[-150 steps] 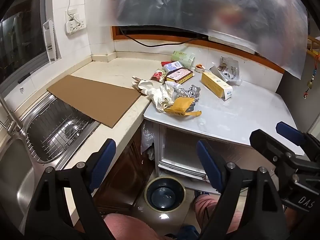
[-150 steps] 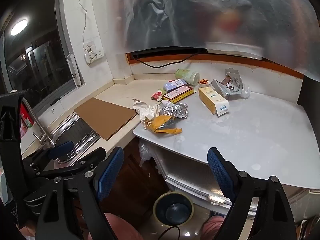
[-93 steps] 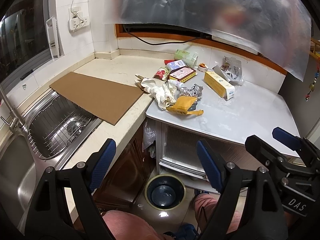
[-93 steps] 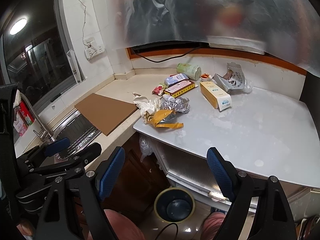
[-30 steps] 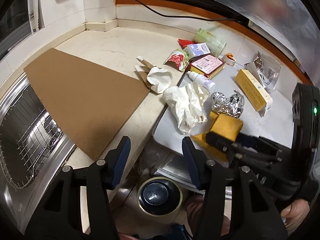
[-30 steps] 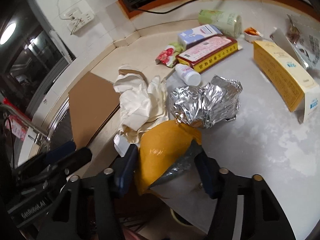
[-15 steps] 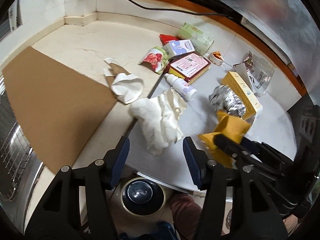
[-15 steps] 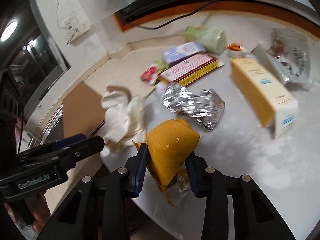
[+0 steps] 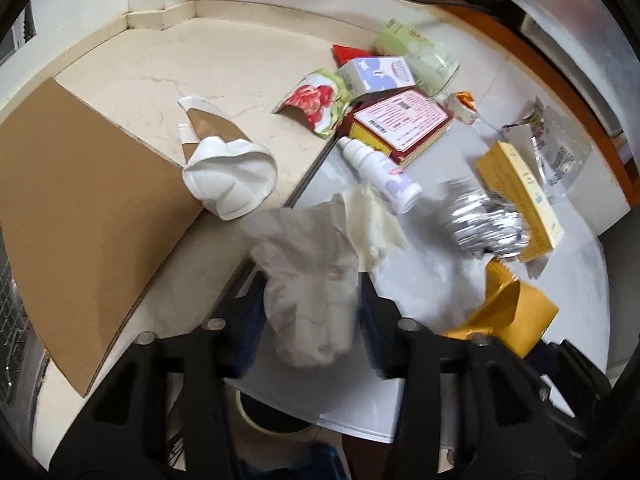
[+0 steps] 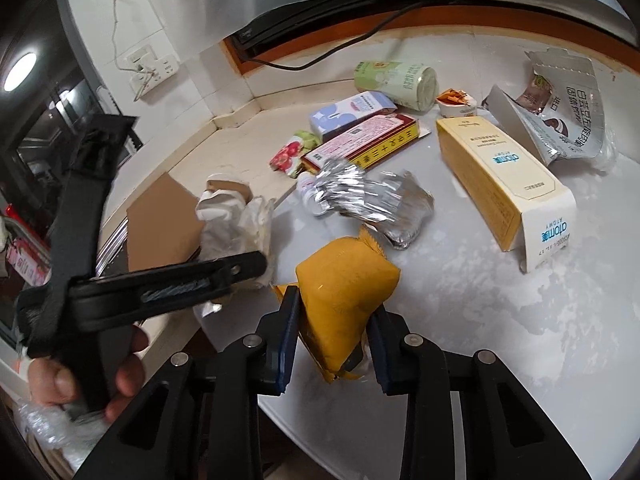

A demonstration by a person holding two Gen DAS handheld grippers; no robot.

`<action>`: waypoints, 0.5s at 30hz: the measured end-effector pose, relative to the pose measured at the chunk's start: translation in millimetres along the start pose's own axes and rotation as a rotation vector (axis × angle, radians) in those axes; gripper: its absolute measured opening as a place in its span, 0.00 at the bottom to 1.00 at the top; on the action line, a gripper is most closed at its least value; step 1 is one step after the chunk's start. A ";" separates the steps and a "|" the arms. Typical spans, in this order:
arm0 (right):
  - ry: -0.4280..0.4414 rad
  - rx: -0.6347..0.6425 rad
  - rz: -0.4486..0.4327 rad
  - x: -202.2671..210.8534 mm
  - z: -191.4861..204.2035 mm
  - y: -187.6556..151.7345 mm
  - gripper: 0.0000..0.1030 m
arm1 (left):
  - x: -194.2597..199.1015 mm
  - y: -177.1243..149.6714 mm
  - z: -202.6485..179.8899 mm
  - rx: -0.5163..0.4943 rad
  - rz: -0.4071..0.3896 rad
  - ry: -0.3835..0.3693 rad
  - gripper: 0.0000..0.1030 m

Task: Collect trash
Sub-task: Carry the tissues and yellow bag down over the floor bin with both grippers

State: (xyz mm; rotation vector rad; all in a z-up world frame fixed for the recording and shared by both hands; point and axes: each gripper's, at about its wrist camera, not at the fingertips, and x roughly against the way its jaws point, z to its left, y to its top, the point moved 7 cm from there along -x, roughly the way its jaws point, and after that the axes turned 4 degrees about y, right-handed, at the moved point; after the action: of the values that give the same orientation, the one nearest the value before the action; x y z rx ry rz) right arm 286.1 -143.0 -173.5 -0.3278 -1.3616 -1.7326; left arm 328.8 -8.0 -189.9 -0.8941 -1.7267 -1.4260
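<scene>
2 grippers loaded: left gripper (image 9: pixel 310 312) pinches white tissue (image 9: pixel 308 280), right gripper (image 10: pixel 334 332) yellow pouch (image 10: pixel 344 296).

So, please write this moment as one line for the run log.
left tongs: shut on tissue | right tongs: shut on yellow pouch | foil, boxes: on table

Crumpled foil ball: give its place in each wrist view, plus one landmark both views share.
Left wrist: the crumpled foil ball lies right of centre on the white table, against the long yellow box.
Right wrist: the foil ball lies centre, just beyond the orange packet.
Shared landmark: the red and pink box.
</scene>
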 end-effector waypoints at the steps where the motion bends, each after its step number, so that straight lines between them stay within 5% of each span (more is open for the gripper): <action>1: 0.005 0.003 -0.001 1.5 2.6 -1.8 0.30 | 1.2 -1.0 0.3 0.009 -0.004 -0.011 0.37; 15: 0.058 0.043 -0.040 62.2 47.1 -25.5 0.29 | 90.3 -41.0 8.3 -0.014 -0.143 -0.067 0.35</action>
State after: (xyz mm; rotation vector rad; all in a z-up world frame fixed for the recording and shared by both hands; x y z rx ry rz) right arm 216.8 -130.5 -131.4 -0.2263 -1.3697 -1.7305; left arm 247.3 0.3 -133.5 -0.8493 -1.8645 -1.5177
